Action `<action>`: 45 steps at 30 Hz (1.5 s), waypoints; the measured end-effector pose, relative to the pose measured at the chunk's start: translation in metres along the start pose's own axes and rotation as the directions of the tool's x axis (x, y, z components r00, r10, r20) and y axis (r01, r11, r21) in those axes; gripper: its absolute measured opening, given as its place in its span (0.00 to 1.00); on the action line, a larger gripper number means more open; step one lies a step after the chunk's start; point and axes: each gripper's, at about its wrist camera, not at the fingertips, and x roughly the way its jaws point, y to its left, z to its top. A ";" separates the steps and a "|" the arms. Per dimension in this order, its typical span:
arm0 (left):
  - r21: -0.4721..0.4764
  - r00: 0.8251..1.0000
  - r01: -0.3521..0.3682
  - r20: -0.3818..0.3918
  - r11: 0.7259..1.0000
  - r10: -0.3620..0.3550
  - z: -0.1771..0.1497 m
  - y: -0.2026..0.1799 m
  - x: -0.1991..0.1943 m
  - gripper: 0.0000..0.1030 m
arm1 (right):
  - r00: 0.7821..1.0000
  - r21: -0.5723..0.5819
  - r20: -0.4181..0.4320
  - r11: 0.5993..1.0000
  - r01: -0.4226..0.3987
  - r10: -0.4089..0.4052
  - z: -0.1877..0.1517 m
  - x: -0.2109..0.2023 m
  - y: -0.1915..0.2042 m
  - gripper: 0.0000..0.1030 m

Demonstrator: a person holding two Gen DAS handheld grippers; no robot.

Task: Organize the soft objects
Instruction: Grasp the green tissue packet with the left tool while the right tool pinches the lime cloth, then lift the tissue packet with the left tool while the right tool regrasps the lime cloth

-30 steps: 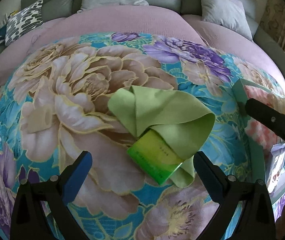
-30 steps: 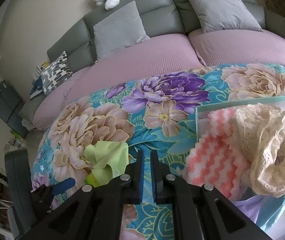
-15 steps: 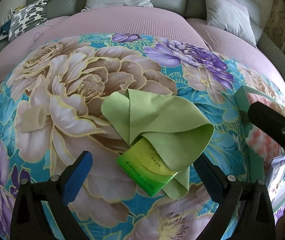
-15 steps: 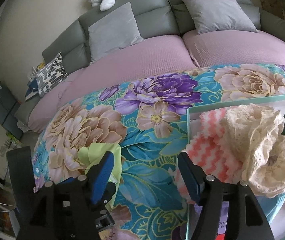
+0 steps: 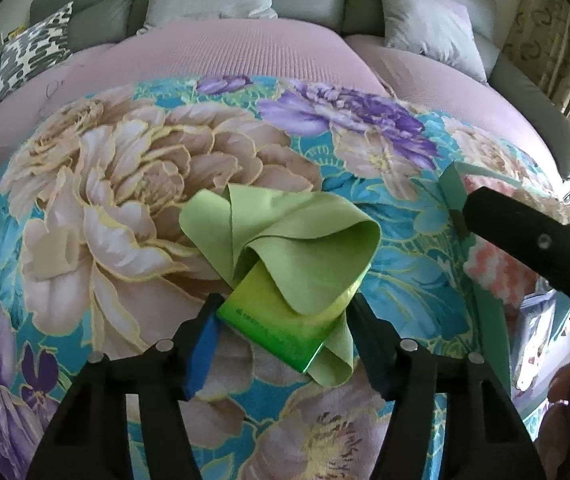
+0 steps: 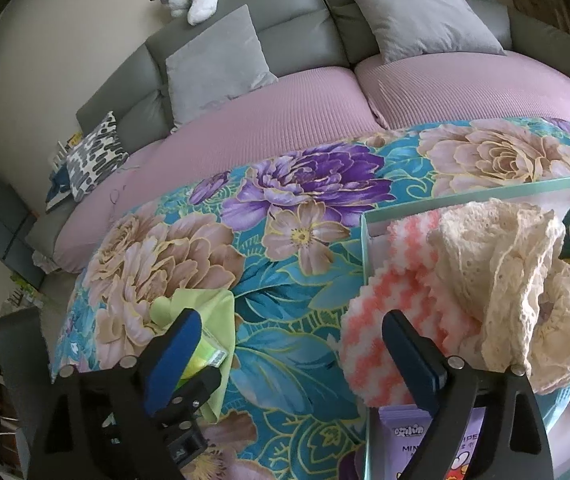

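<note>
Left tongs straddle the green packet (cloth-draped); right tongs gape empty.

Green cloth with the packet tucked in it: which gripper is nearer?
Left. The left gripper has its open fingers straddling the near end of the green cloth. The right gripper, also open, sits off to the cloth's right, toward the teal box.

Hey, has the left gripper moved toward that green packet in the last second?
Yes. In the left wrist view the left gripper has closed in on the green packet lying on the floral blanket; its fingers now flank the packet, narrower than before.
</note>
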 end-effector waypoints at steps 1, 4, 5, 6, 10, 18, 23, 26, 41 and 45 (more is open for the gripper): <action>0.002 1.000 0.004 0.013 1.000 -0.004 0.001 0.000 -0.005 0.62 | 1.000 0.002 0.006 1.000 -0.002 0.002 0.000 -0.001 0.000 0.91; 0.003 0.998 0.036 0.057 0.999 -0.036 0.003 0.003 -0.023 0.60 | 1.000 0.009 0.024 1.000 -0.003 0.003 0.001 -0.005 -0.002 0.91; 0.003 0.997 0.044 0.070 0.999 -0.044 0.003 0.004 -0.028 0.60 | 1.000 0.012 0.029 1.000 -0.004 0.004 0.002 -0.007 -0.002 0.91; 0.004 0.995 0.049 0.085 0.999 -0.049 0.004 0.004 -0.034 0.59 | 0.999 0.016 0.034 1.000 -0.004 0.003 0.002 -0.009 -0.003 0.91; 0.003 0.991 0.053 0.121 0.999 -0.053 0.007 0.008 -0.049 0.59 | 0.998 0.024 0.055 1.000 -0.008 0.006 0.004 -0.015 -0.003 0.91; -0.095 0.977 0.007 0.211 0.995 0.013 0.011 0.037 -0.082 0.59 | 0.997 -0.007 0.076 1.000 -0.026 0.026 0.005 -0.021 0.004 0.91; -0.194 0.965 -0.036 0.248 0.980 0.085 0.009 0.062 -0.093 0.59 | 0.997 -0.073 0.052 0.996 -0.044 0.048 -0.002 -0.011 0.023 0.91; -0.244 0.961 -0.062 0.249 0.968 0.125 0.007 0.074 -0.094 0.59 | 0.998 -0.105 0.025 0.993 -0.050 0.053 -0.009 0.000 0.034 0.91; -0.286 0.971 -0.068 0.203 0.956 0.130 0.003 0.089 -0.081 0.59 | 0.992 -0.379 -0.092 0.924 0.043 -0.084 -0.051 0.070 0.089 0.91; -0.299 0.974 -0.078 0.183 0.951 0.137 0.003 0.092 -0.075 0.59 | 0.989 -0.436 -0.086 0.897 0.072 -0.121 -0.054 0.079 0.098 0.91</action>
